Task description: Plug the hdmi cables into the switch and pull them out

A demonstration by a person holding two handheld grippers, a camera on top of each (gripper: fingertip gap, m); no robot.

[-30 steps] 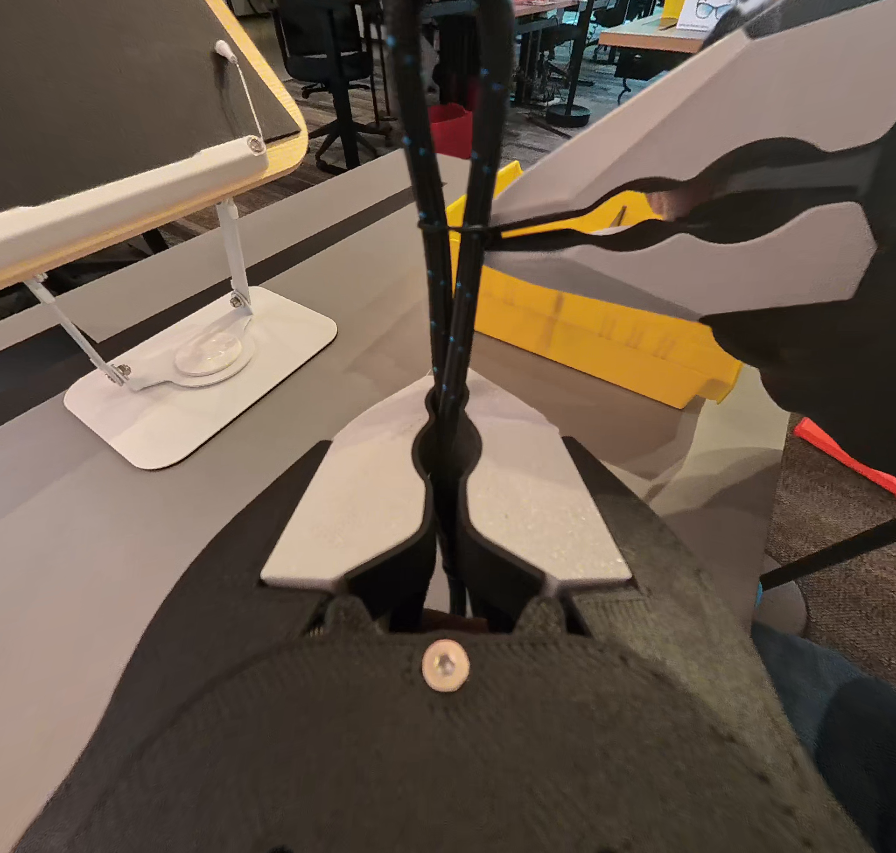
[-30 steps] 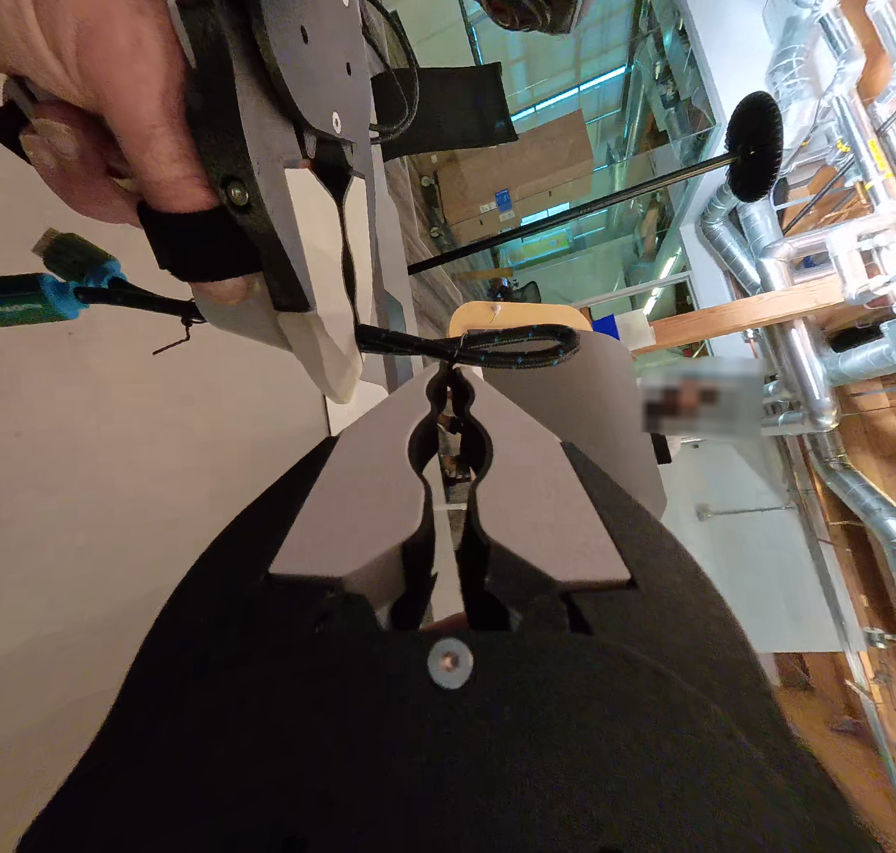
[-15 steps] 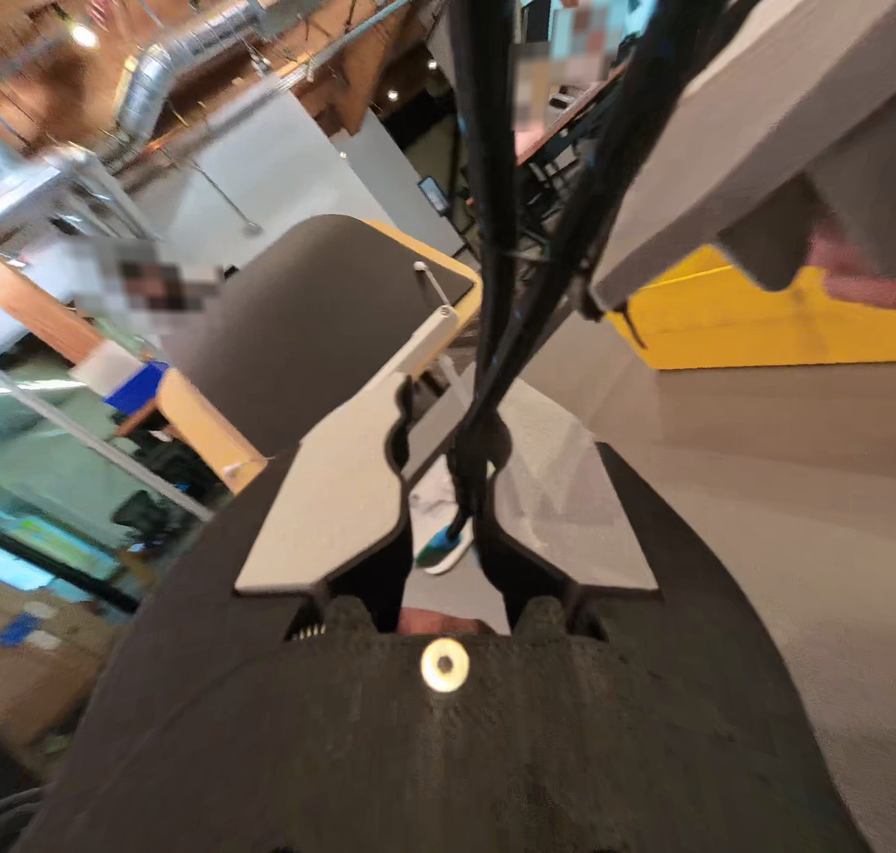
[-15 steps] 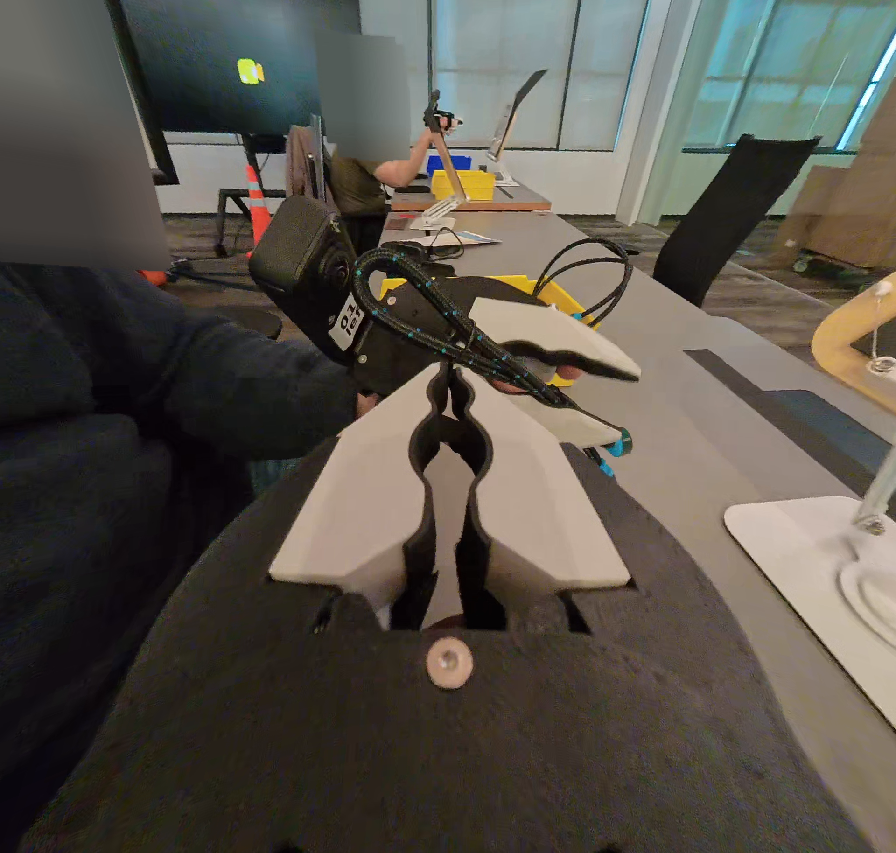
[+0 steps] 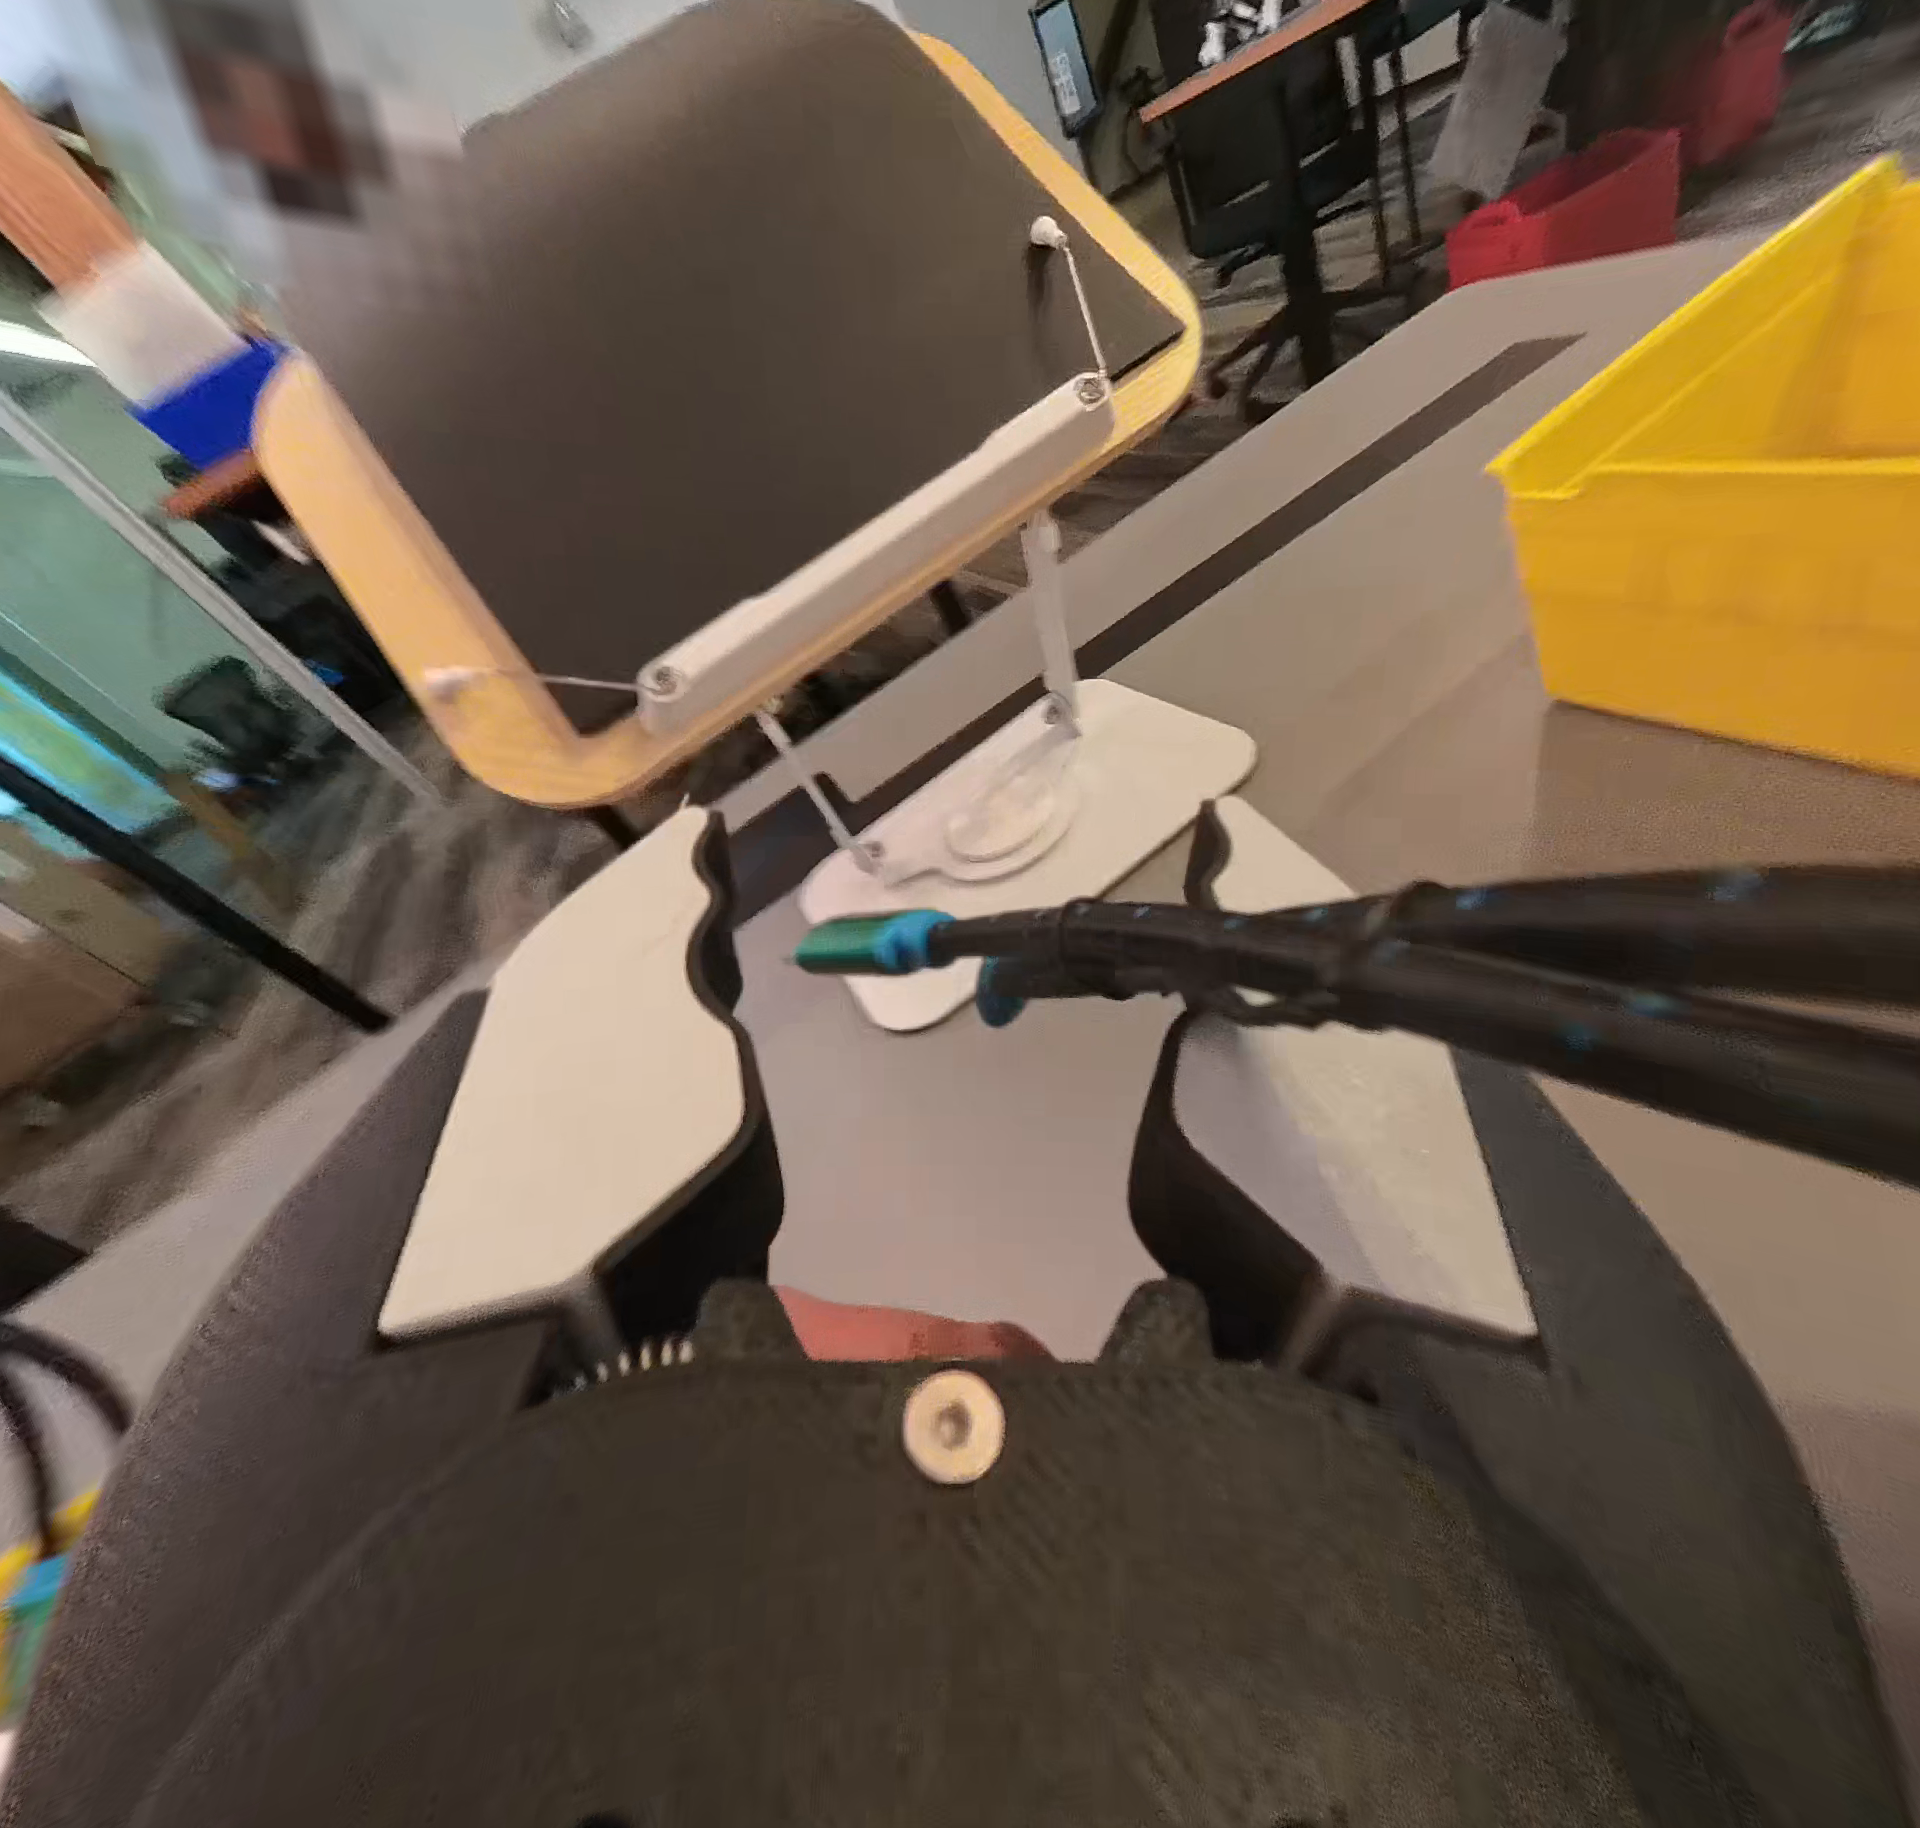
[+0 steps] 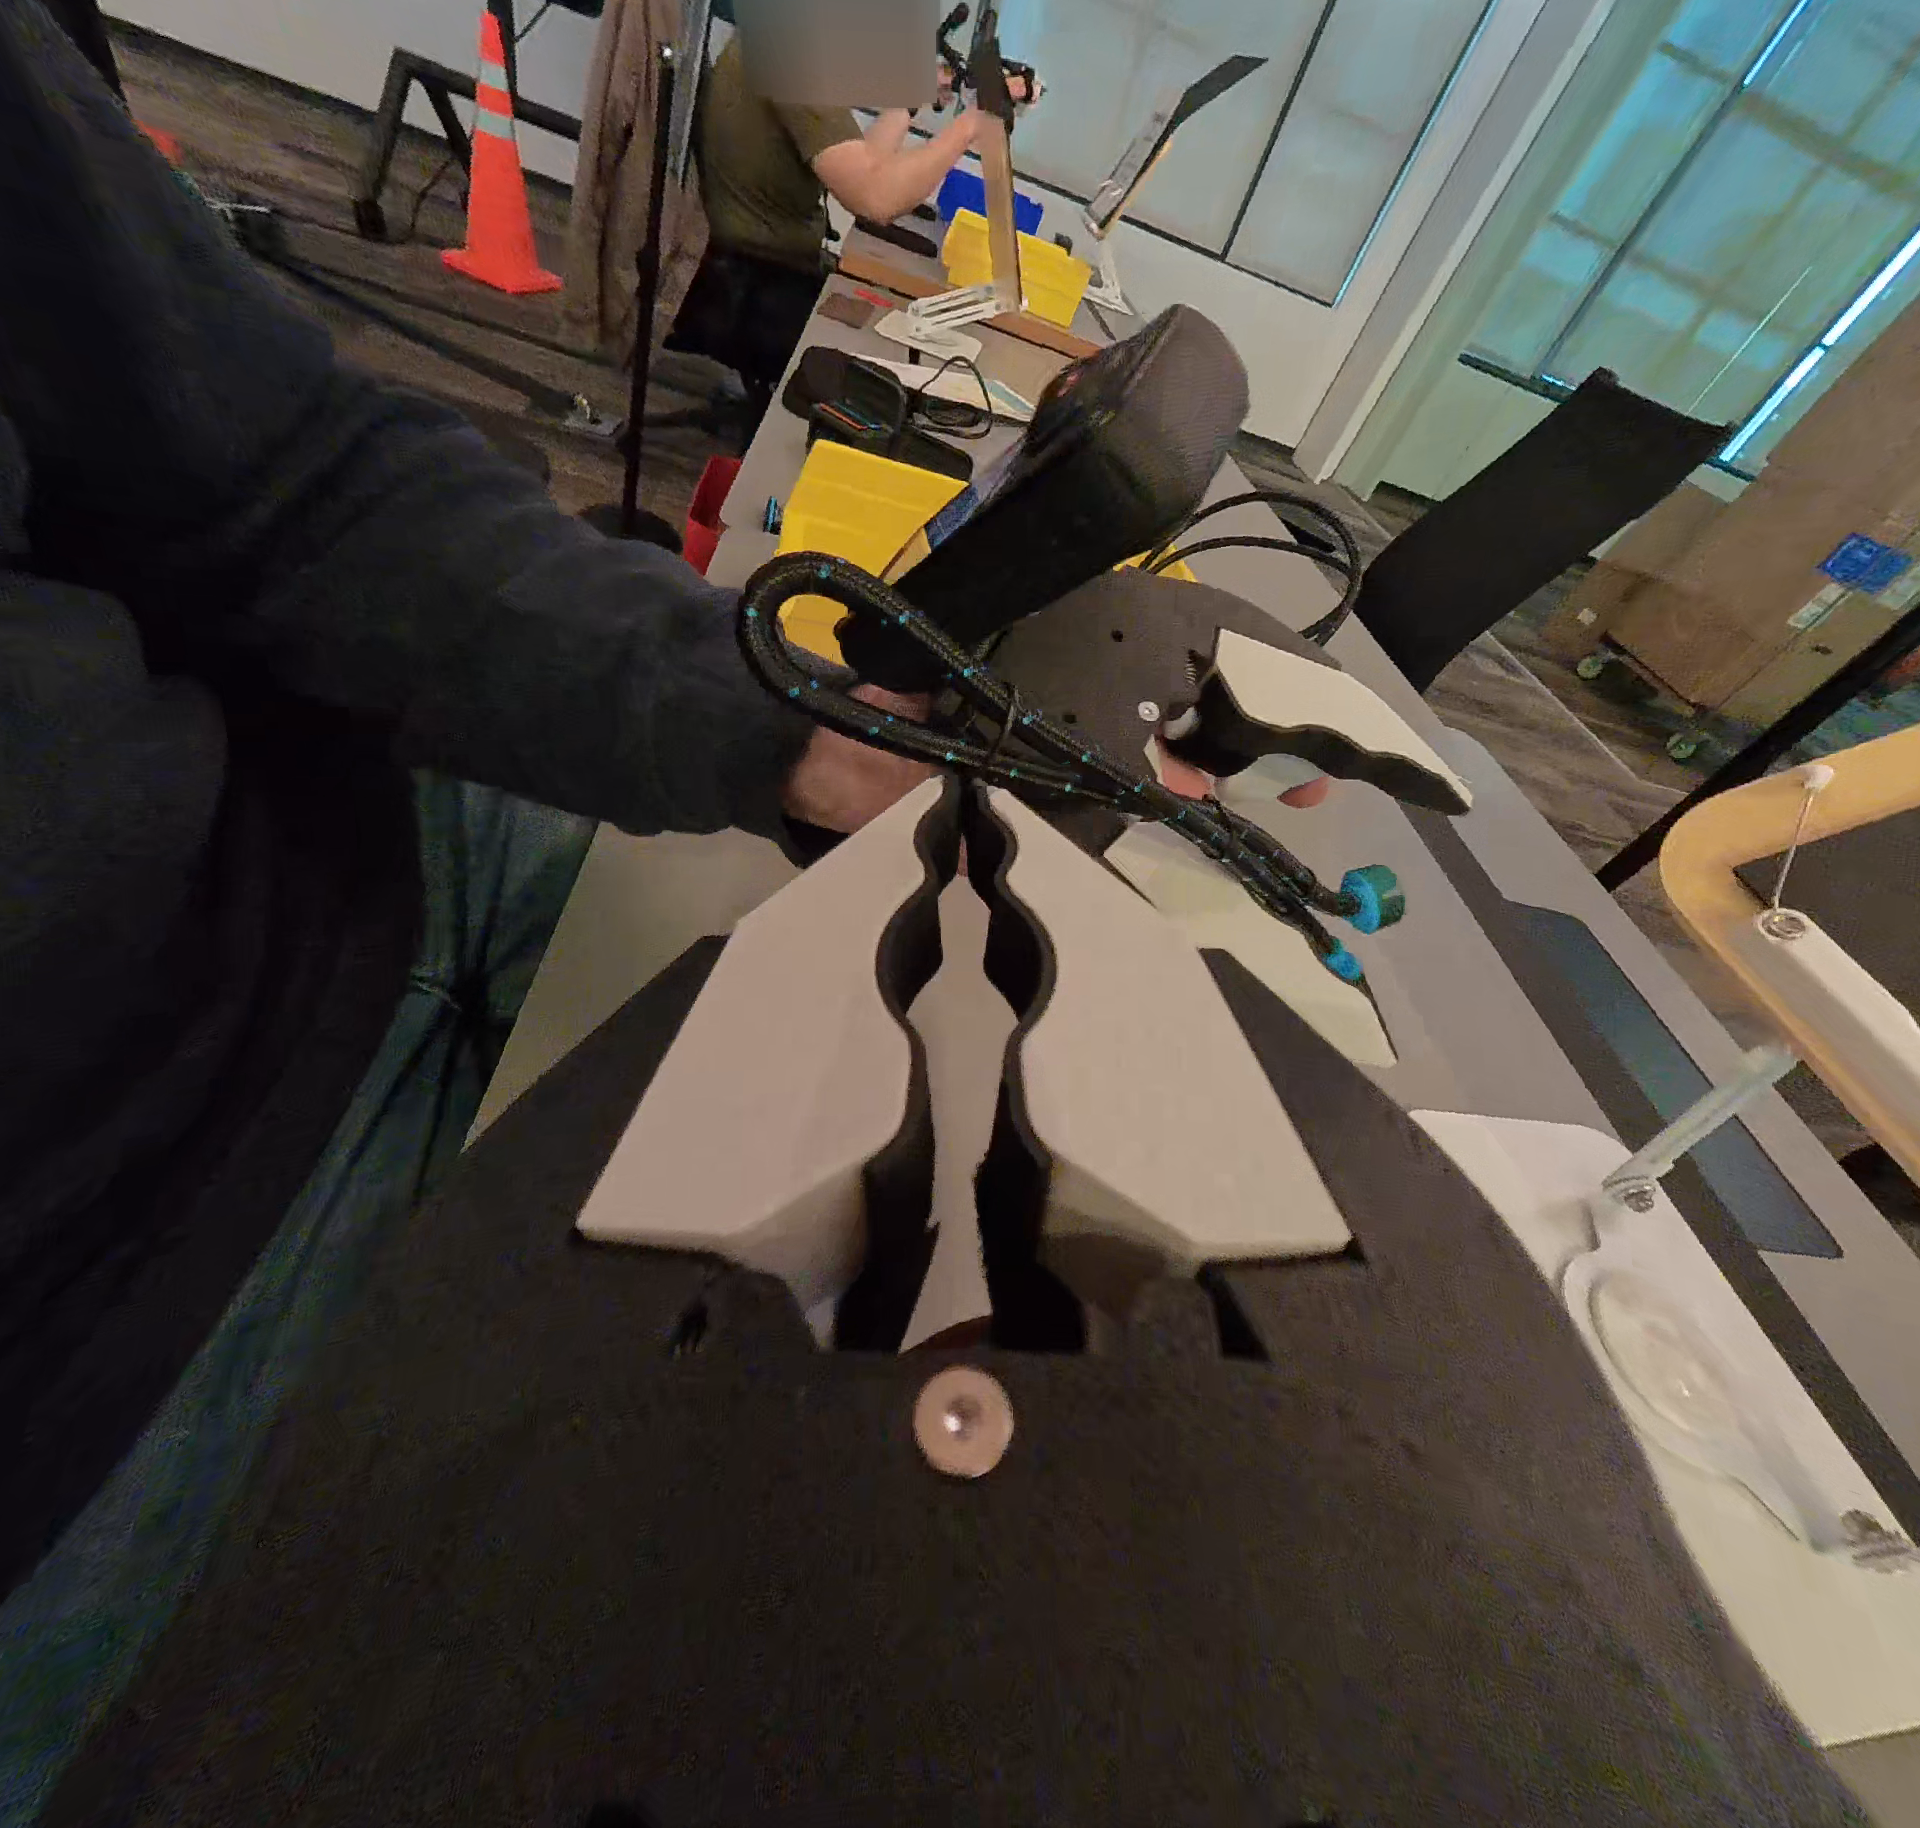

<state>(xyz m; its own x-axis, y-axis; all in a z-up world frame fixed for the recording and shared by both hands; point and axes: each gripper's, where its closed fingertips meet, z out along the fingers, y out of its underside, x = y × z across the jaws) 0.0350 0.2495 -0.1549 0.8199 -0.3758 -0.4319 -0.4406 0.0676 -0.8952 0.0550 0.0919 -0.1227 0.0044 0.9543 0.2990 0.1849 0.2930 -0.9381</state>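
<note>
Risk noted first: the coiled hdmi cable (image 6: 997, 739), a black braid flecked blue and bound by a thin tie, hung from one narrow pinch at the tips of the right gripper (image 6: 964, 810). A grip that slight could let the bundle swing or slip out, and the two loose plugs (image 6: 1369, 900) could strike the grey table (image 5: 1558, 843). With the tie on, neither plug had free slack to reach a port; pulling against it would likely strain the cable. No switch showed in either view, so the plugging step looked not yet begun.

Right gripper: fingers drawn together, nearly touching at the tips, cable bundle caught between them just past its tie. The loop stood up to the left of the tips; the plug ends trailed down to the right, clear of the table.

Left gripper (image 5: 956, 833): fingers spread wide, holding nothing. In the left wrist view the cable crossed from the right, over the right finger, with the teal plug (image 5: 842, 945) ending in the gap between the fingers, nearer the left one, touching neither so far as could be judged. A yellow bin (image 5: 1714, 583) and a tilted stand (image 5: 727, 344) stood beyond.
</note>
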